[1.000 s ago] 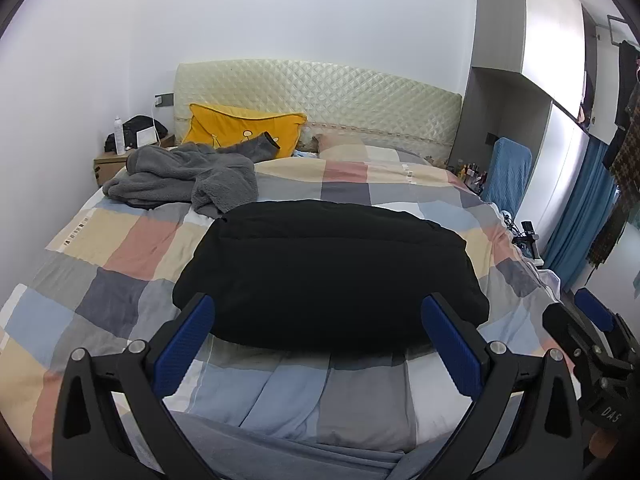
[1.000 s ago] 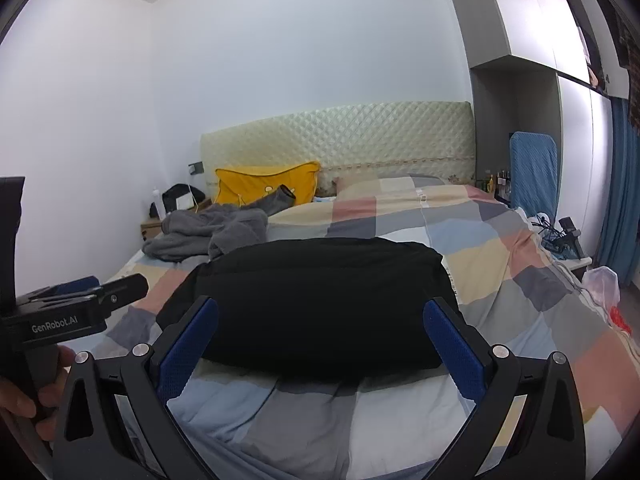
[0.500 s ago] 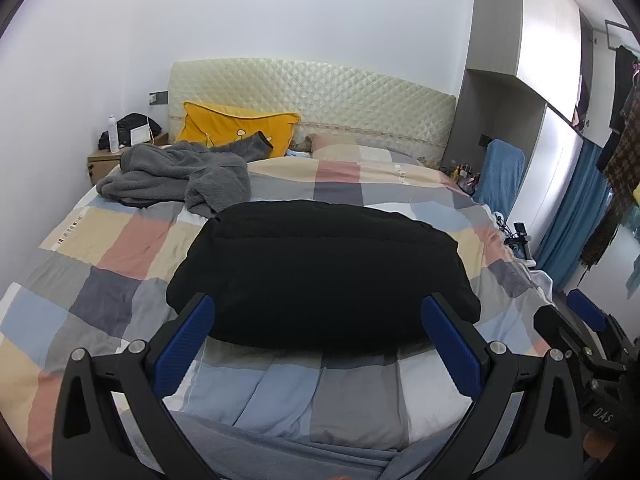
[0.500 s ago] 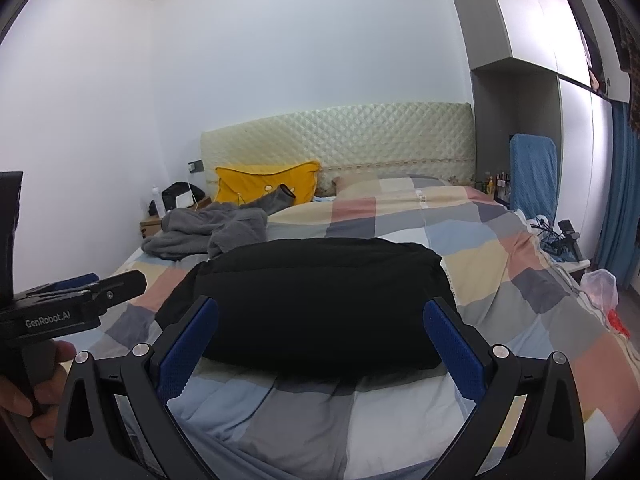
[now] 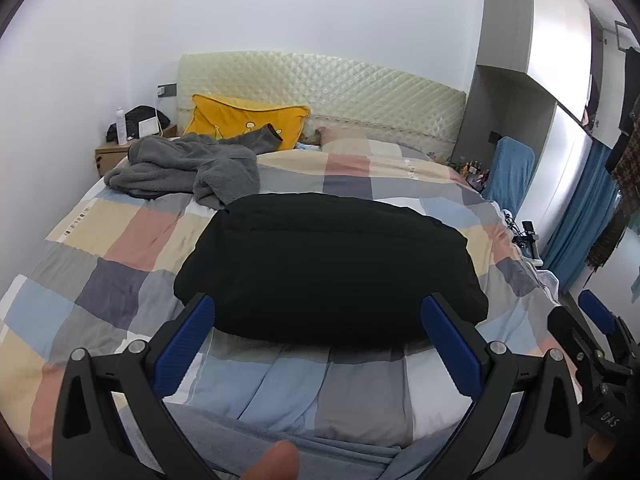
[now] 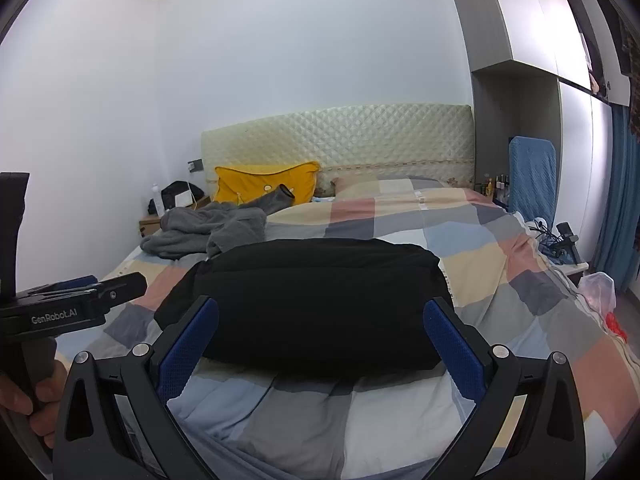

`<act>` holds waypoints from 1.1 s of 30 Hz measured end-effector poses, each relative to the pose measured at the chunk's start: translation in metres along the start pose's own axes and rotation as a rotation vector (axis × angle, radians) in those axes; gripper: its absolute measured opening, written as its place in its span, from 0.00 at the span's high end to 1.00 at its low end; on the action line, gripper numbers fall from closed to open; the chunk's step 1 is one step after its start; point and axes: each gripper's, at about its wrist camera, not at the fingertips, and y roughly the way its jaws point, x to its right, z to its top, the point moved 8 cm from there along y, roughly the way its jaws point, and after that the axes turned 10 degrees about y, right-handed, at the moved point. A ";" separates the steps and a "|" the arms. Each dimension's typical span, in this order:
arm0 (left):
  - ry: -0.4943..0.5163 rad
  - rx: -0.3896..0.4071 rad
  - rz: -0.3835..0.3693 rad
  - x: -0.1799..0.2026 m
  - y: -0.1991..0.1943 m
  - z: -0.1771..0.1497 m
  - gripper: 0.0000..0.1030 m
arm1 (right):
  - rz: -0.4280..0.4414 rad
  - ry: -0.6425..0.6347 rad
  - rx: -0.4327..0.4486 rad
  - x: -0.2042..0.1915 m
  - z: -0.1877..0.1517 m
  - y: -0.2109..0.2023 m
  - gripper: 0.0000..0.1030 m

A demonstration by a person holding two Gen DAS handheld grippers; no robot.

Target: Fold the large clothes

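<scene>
Black folded garment (image 5: 328,268) lies on the checked bed (image 5: 100,248). Left gripper (image 5: 318,344) and right gripper (image 6: 320,344) hover before it, jaws wide, holding nothing

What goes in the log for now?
left gripper: open | right gripper: open | black garment: folded on bed | grey garment: unfolded

The folded black padded garment (image 5: 328,268) hides the checked quilt (image 5: 120,240) beneath it. A fingertip at the left view's lower edge is cut off and blurred. Small bottles (image 6: 496,184) beside the headboard are too small to identify.
</scene>
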 end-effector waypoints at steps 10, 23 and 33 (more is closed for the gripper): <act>0.006 -0.012 0.002 0.000 0.001 0.000 0.01 | -0.013 -0.001 -0.005 0.001 -0.002 0.002 0.00; 0.006 -0.015 -0.002 0.002 0.001 0.000 0.00 | -0.025 -0.006 -0.004 0.001 -0.003 0.002 0.00; 0.020 -0.012 0.002 0.003 -0.002 0.000 0.00 | -0.017 -0.009 0.005 -0.005 0.001 -0.002 0.00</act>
